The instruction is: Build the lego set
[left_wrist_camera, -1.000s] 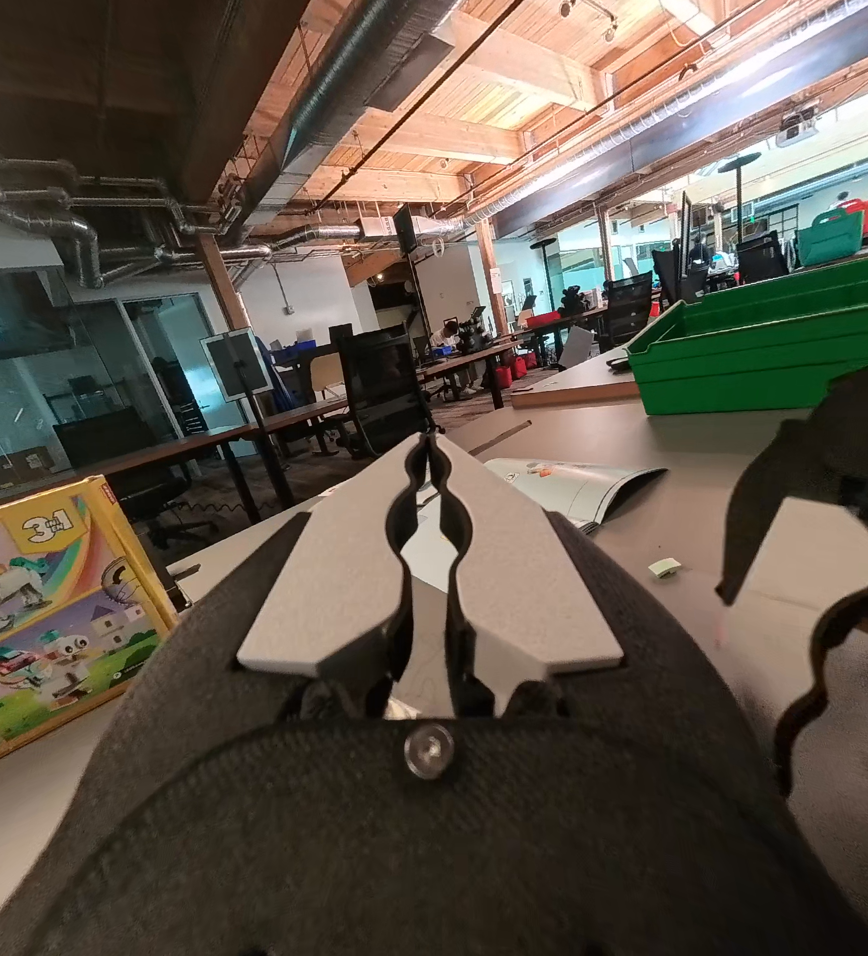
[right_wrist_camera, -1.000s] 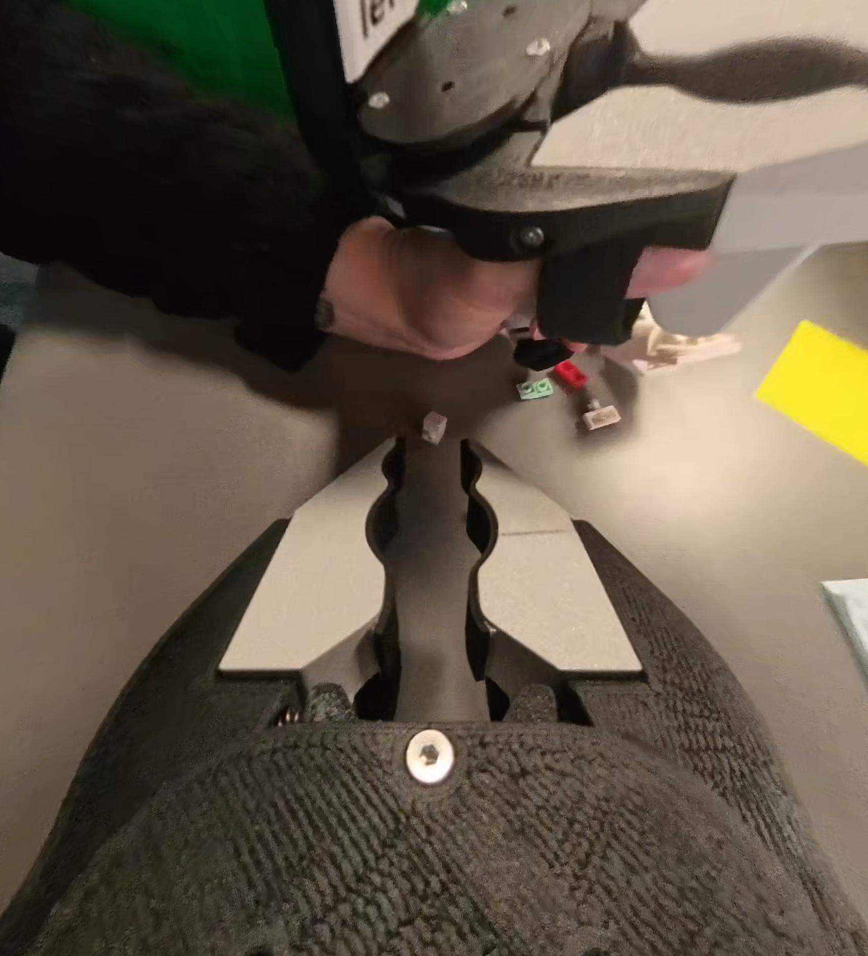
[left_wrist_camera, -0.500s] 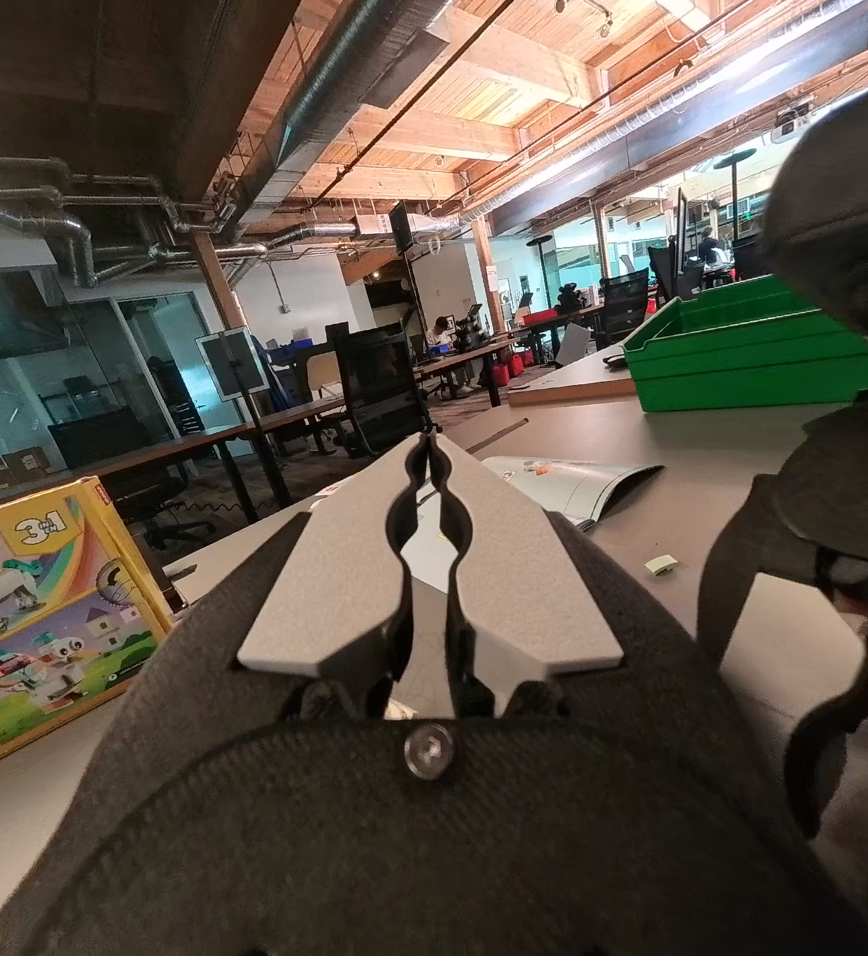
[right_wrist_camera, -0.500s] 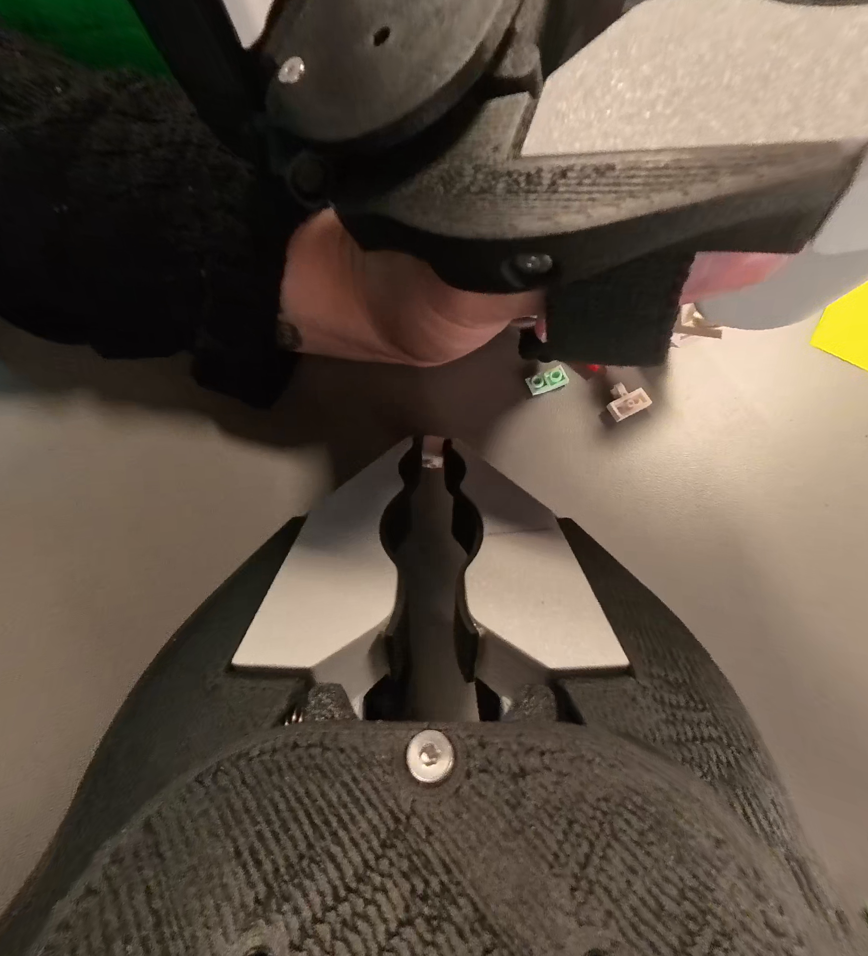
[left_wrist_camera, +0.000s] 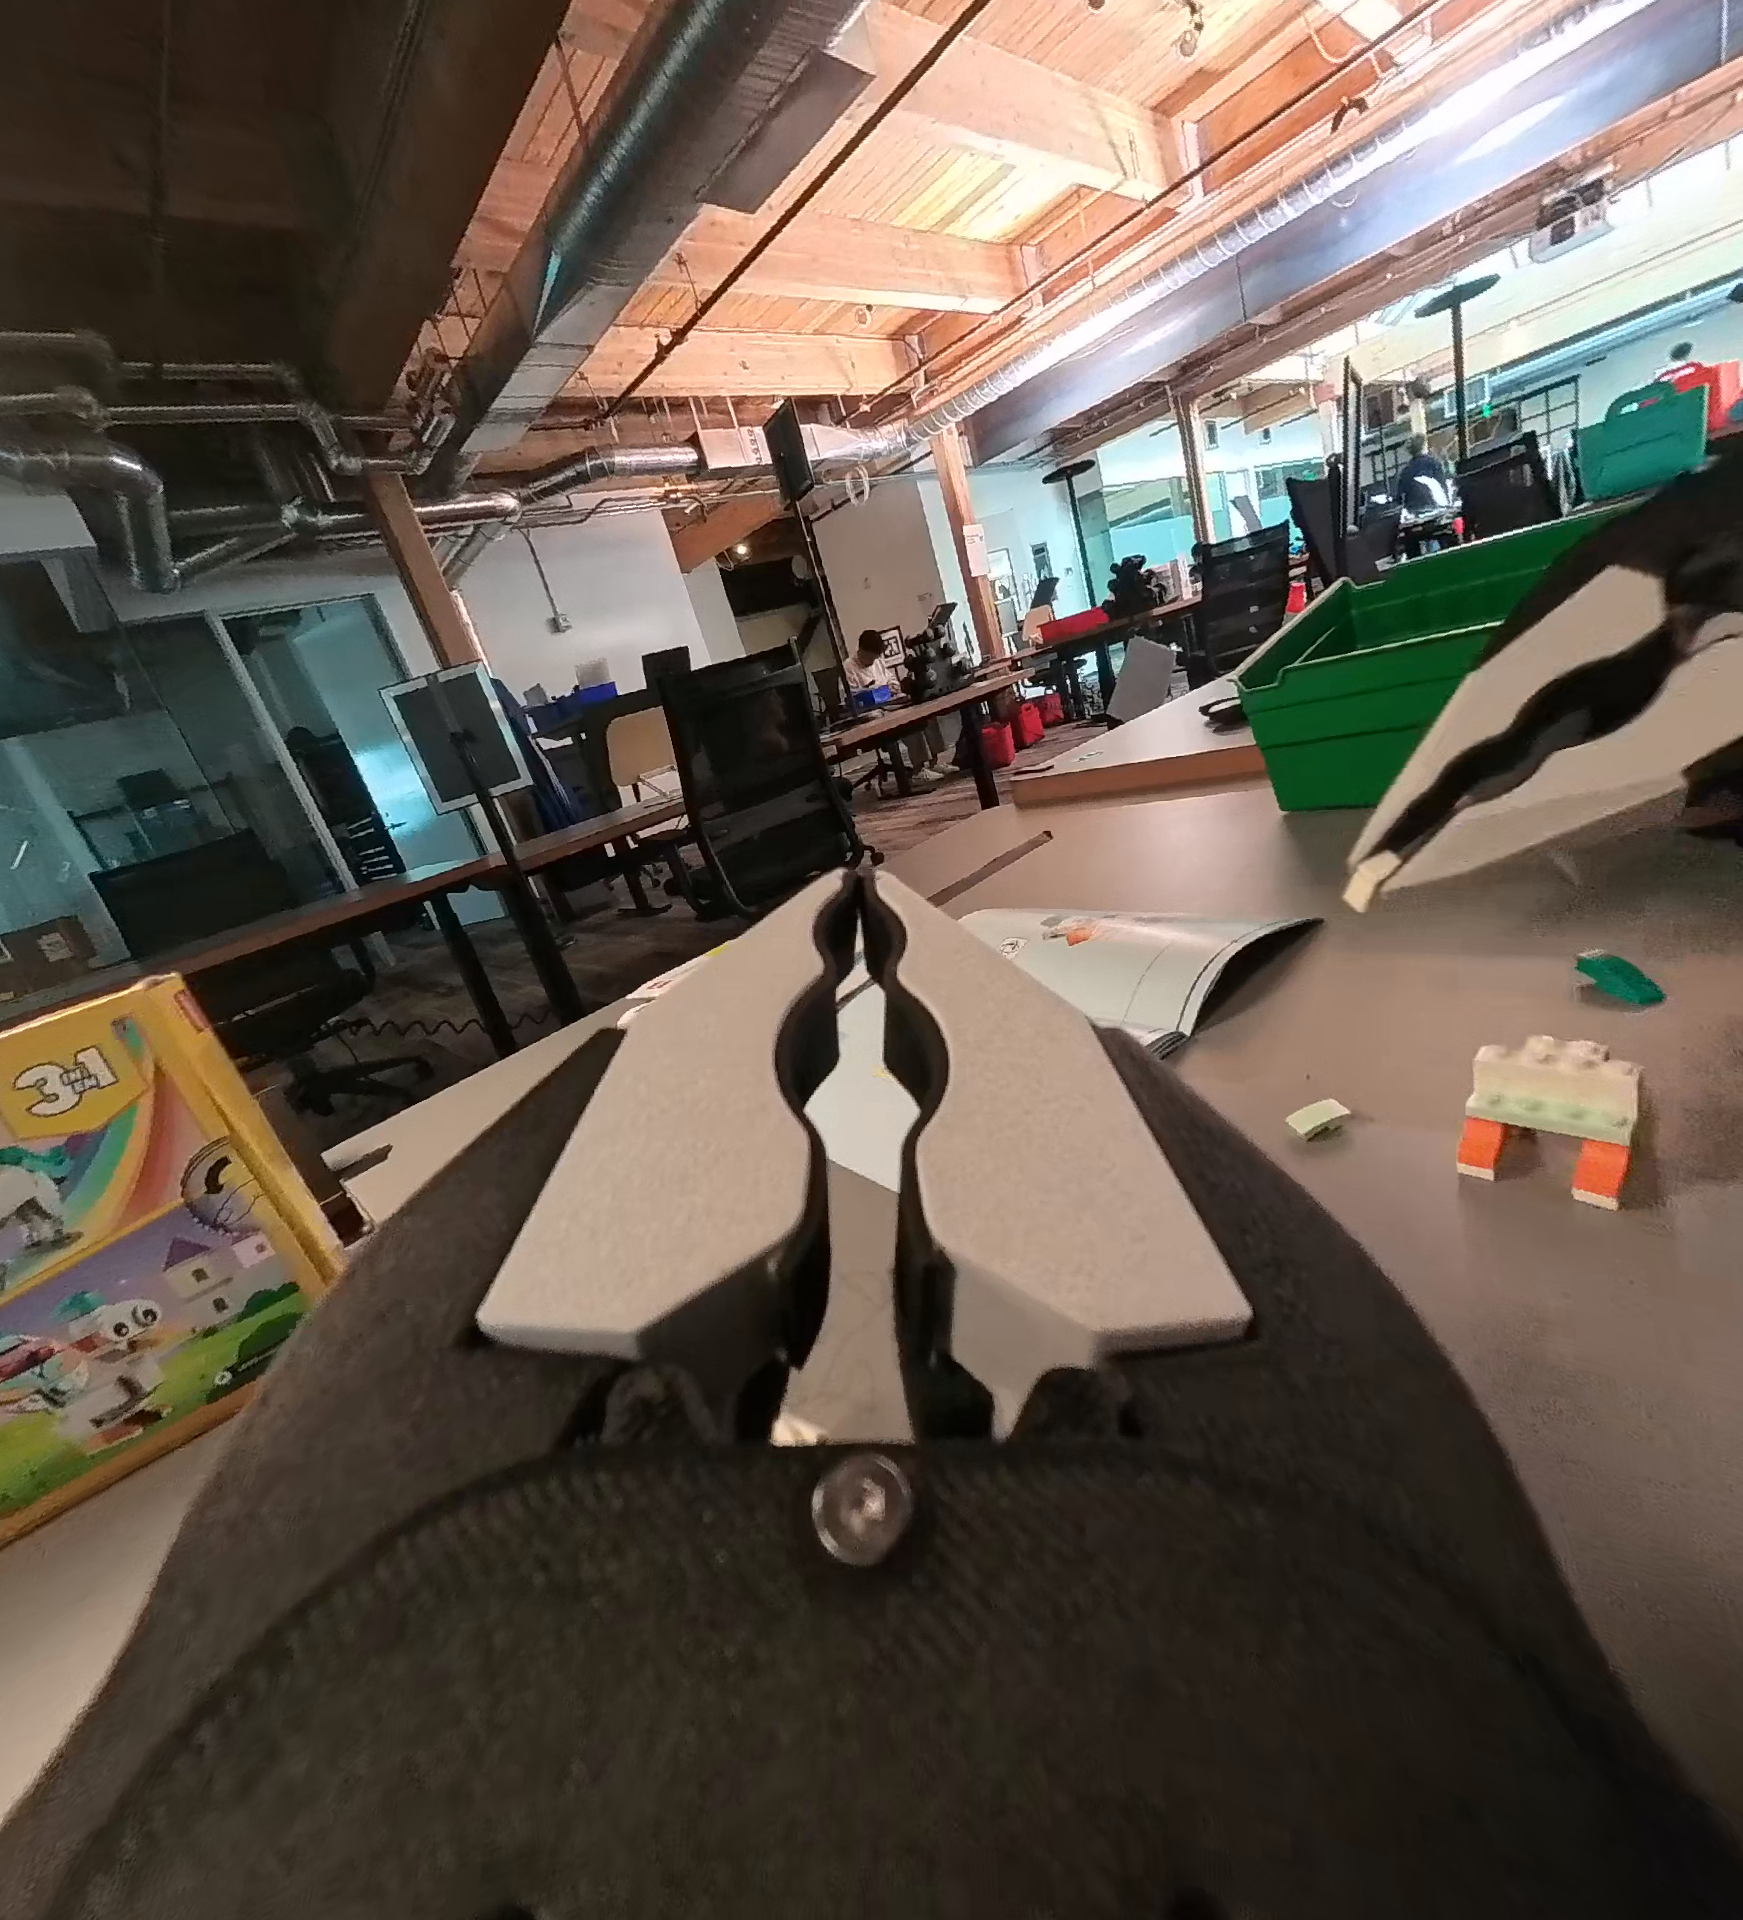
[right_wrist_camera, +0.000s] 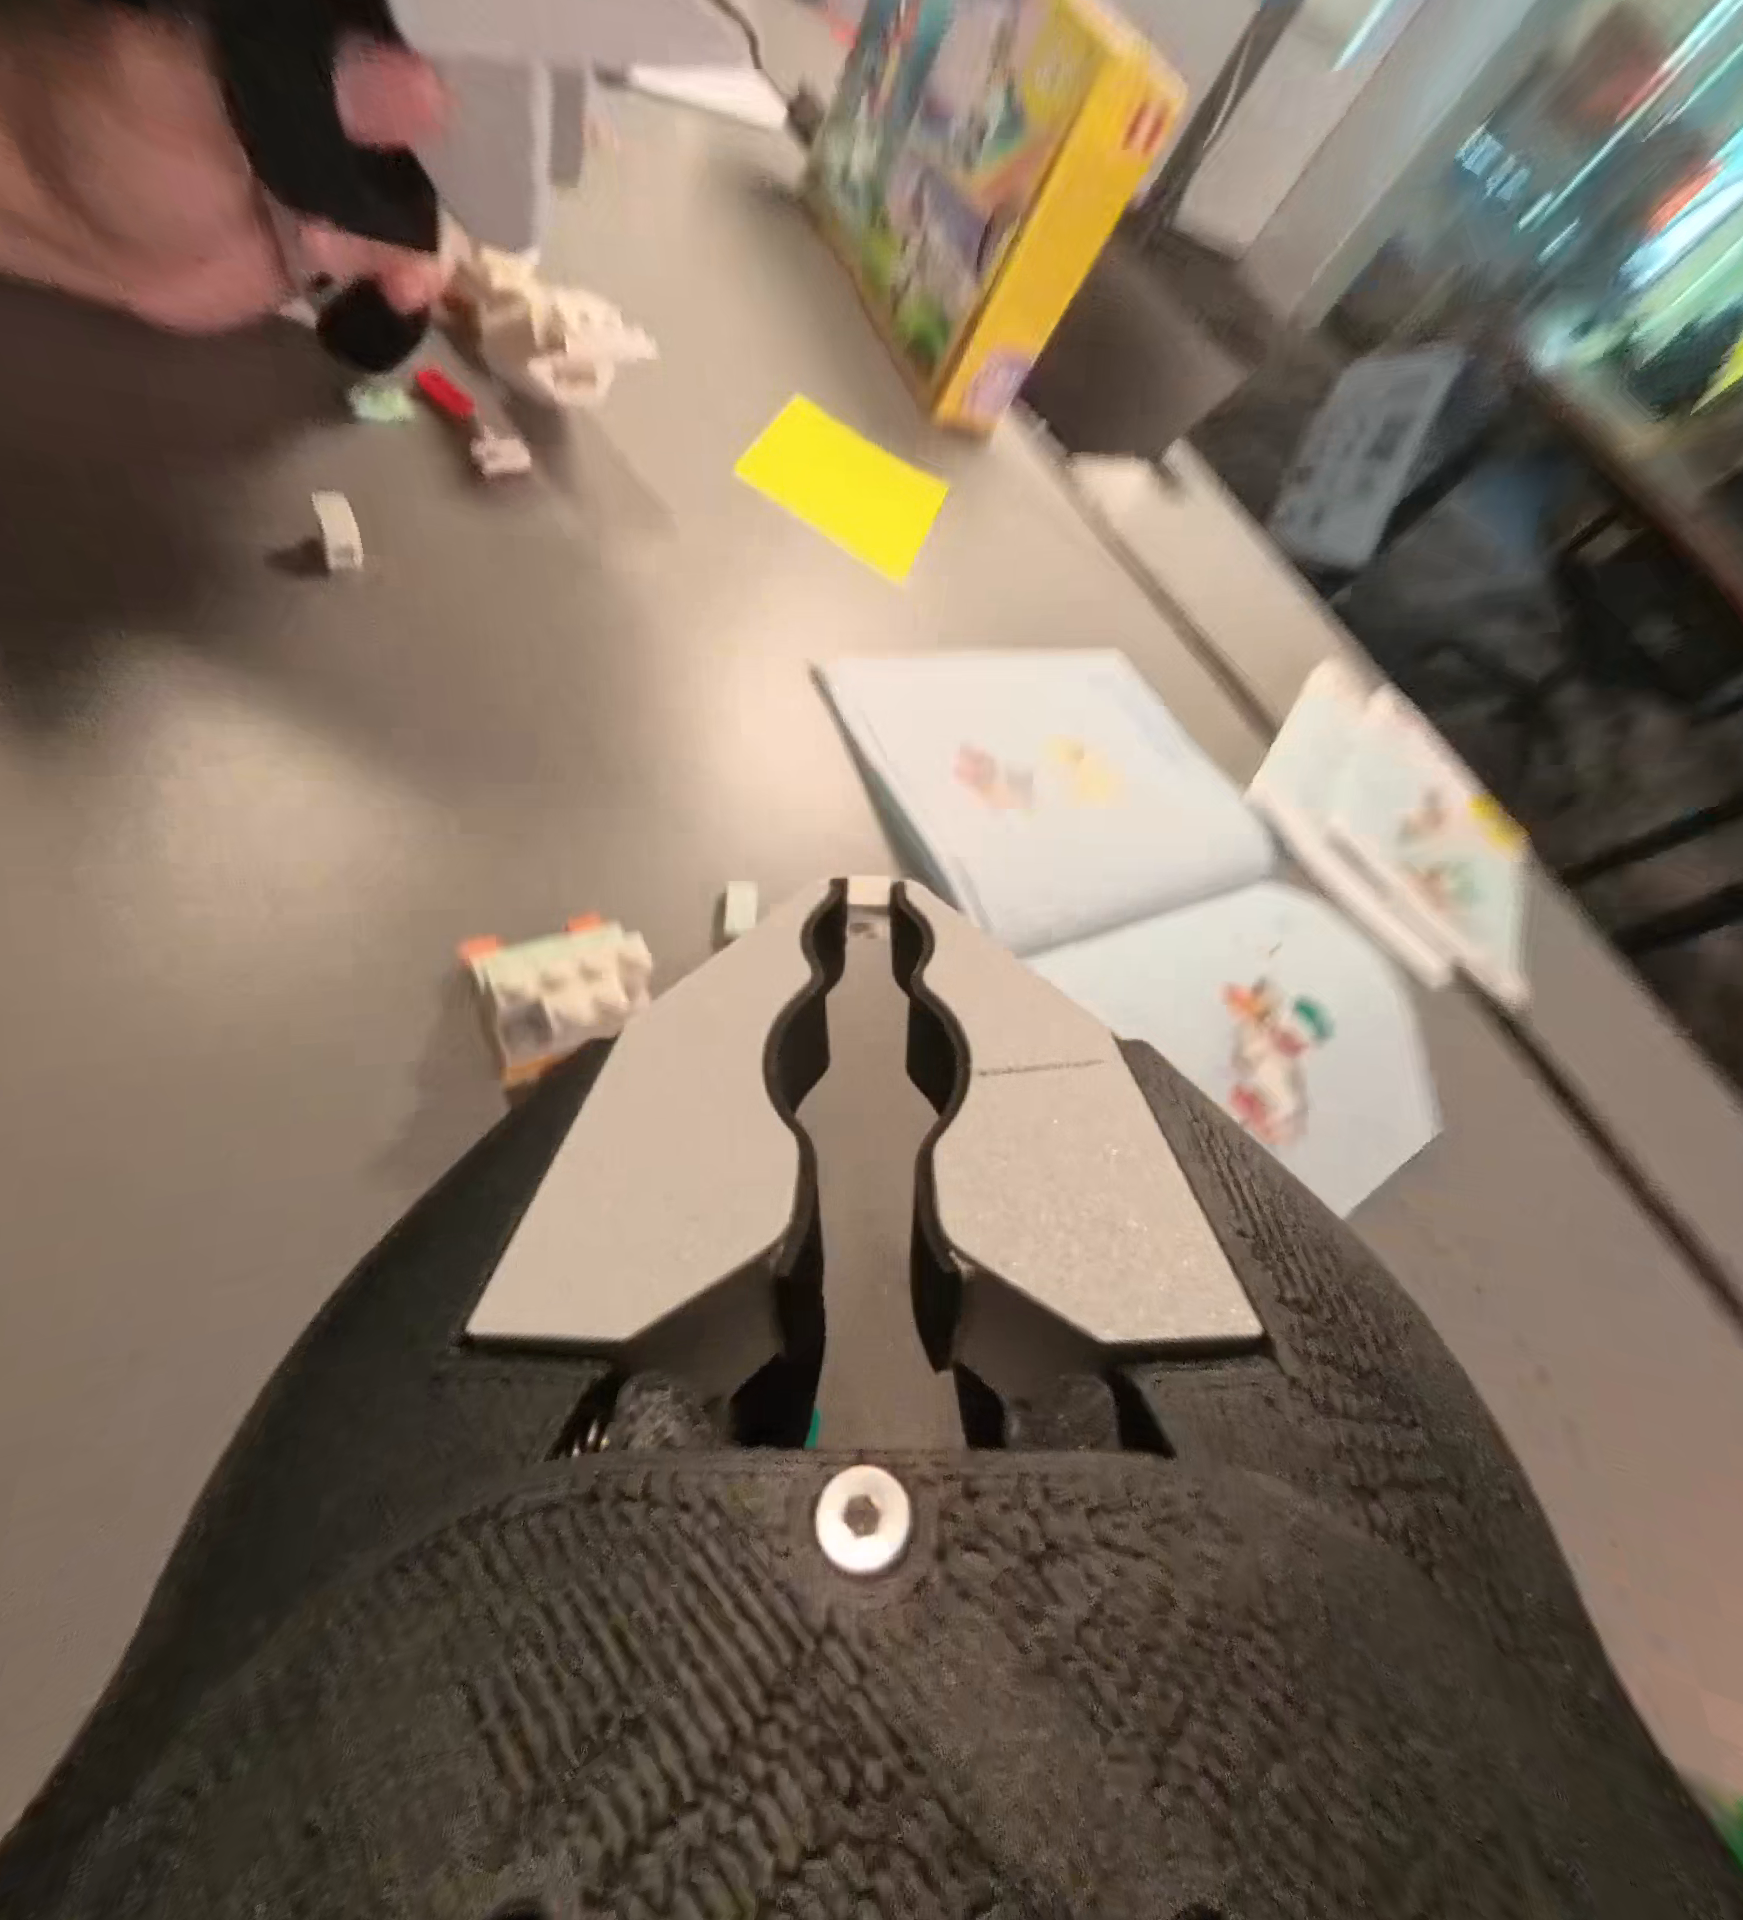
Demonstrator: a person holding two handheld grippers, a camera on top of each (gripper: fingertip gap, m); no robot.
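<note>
The right gripper [right_wrist_camera: 867,894] is raised above the grey tabletop [right_wrist_camera: 223,779], its grey fingers pinched on a small white lego piece [right_wrist_camera: 868,891] at the very tips; in the left wrist view the same piece [left_wrist_camera: 1363,889] shows at the fingertips, clear of the table, the tool pointing down and to the left. The left gripper [left_wrist_camera: 859,883] is closed with nothing between its tips, aimed level across the table toward the room. Just below and left of the right gripper stands a small partly built lego block of white and pale green bricks on two orange feet [right_wrist_camera: 555,992], its long axis running across the table; in the left wrist view it sits upright [left_wrist_camera: 1547,1117]. A pale green curved piece [left_wrist_camera: 1317,1120] lies just beside it and a dark green piece [left_wrist_camera: 1615,979] farther back. An open light-blue instruction booklet [right_wrist_camera: 1054,790] lies near. A yellow lego box [right_wrist_camera: 992,208] stands upright farther off, with loose pieces [right_wrist_camera: 493,384] and a yellow card [right_wrist_camera: 841,486] before it.
</note>
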